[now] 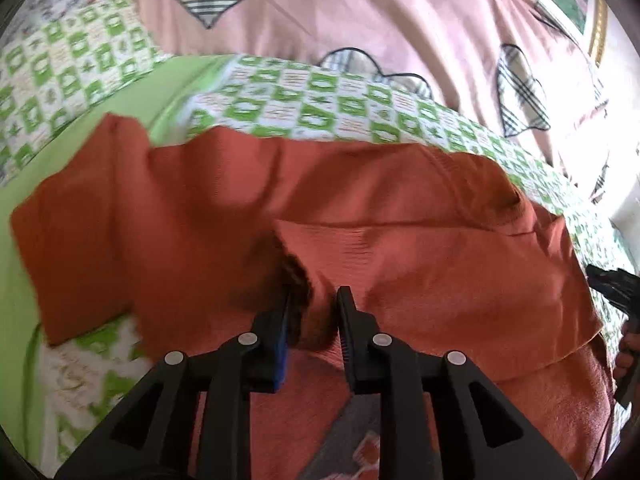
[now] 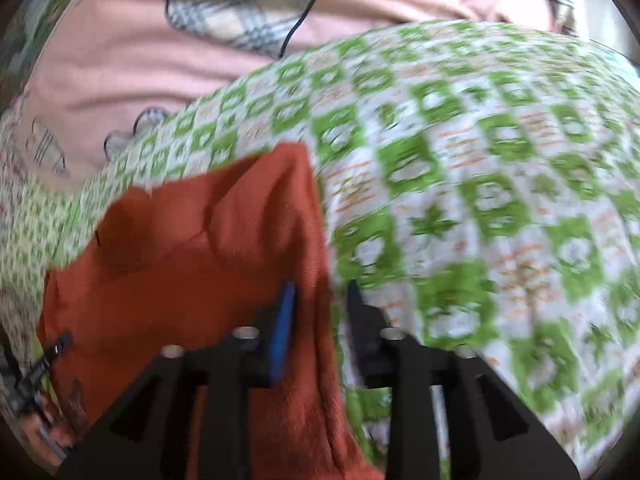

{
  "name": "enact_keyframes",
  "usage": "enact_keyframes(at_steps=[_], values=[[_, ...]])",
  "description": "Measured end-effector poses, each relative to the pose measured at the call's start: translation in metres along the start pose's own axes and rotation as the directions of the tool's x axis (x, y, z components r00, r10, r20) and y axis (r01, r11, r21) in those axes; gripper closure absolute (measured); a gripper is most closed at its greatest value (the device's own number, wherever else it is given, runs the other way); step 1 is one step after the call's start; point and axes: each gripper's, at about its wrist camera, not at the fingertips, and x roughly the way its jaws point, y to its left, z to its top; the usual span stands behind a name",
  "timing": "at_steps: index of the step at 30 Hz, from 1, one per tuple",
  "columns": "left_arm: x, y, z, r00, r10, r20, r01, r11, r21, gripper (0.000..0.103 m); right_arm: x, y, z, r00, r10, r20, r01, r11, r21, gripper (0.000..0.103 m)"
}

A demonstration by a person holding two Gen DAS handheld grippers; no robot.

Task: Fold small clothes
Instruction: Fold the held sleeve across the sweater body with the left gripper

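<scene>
A rust-orange garment (image 1: 360, 208) lies spread on the green-and-white patterned bed sheet (image 1: 320, 104), with a sleeve folded across its middle. My left gripper (image 1: 314, 300) has its jaws a little apart around a bunched fold of the garment near its lower edge. In the right wrist view the same garment (image 2: 192, 248) fills the lower left. My right gripper (image 2: 318, 292) straddles the garment's right edge, with the cloth between its fingers and a gap showing. The right gripper's body shows at the right edge of the left wrist view (image 1: 612, 280).
A pink blanket with plaid heart patches (image 1: 360, 12) lies bunched at the far side of the bed. A plain green strip of sheet (image 1: 80, 152) runs on the left. A gold-framed picture (image 1: 596, 16) is at far right. The left gripper's body (image 2: 36, 372) shows at left.
</scene>
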Motion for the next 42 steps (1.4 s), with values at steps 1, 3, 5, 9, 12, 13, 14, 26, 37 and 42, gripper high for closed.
enact_keyframes(at_steps=[1, 3, 5, 9, 12, 13, 14, 26, 37, 42], values=[[-0.003, 0.004, -0.002, 1.000, -0.001, -0.001, 0.001, 1.000, -0.011, 0.081, -0.007, 0.002, -0.002, 1.000, 0.024, 0.009, -0.024, 1.000, 0.010, 0.056], [-0.016, 0.013, -0.007, 1.000, -0.004, 0.003, 0.004, 0.999, -0.041, 0.079, -0.020, 0.011, -0.013, 0.996, 0.087, 0.010, -0.088, 0.996, 0.012, 0.048], [-0.031, 0.023, -0.014, 1.000, -0.006, 0.012, 0.006, 0.998, -0.066, 0.072, -0.030, 0.023, -0.026, 0.991, 0.136, -0.001, -0.136, 0.991, 0.003, 0.037], [-0.058, 0.046, -0.023, 0.999, 0.005, 0.034, -0.001, 0.991, -0.135, 0.056, -0.034, 0.047, -0.058, 0.974, 0.218, -0.055, -0.219, 0.976, -0.012, 0.035], [-0.072, 0.066, -0.025, 0.997, 0.063, 0.052, -0.053, 0.984, -0.171, 0.041, -0.032, 0.060, -0.078, 0.958, 0.270, -0.093, -0.271, 0.963, -0.002, 0.035], [-0.074, 0.072, -0.024, 0.995, 0.077, 0.056, -0.066, 0.982, -0.175, 0.041, -0.031, 0.063, -0.086, 0.953, 0.286, -0.106, -0.287, 0.958, 0.003, 0.035], [-0.075, 0.078, -0.023, 0.995, 0.090, 0.052, -0.080, 0.981, -0.176, 0.038, -0.029, 0.066, -0.091, 0.946, 0.303, -0.118, -0.304, 0.953, 0.012, 0.035], [-0.030, 0.108, 0.006, 0.977, 0.211, -0.037, -0.213, 0.975, -0.065, 0.025, -0.027, 0.086, -0.119, 0.919, 0.368, -0.140, -0.350, 0.926, 0.142, 0.006], [-0.001, 0.131, 0.013, 0.959, 0.273, -0.077, -0.277, 0.959, -0.054, 0.085, -0.044, 0.116, -0.126, 0.922, 0.369, -0.117, -0.376, 0.926, -0.044, 0.005], [-0.029, 0.145, 0.015, 0.986, 0.170, -0.005, -0.168, 0.975, -0.145, 0.096, -0.044, 0.119, -0.128, 0.949, 0.295, -0.111, -0.309, 0.942, -0.131, 0.007]])
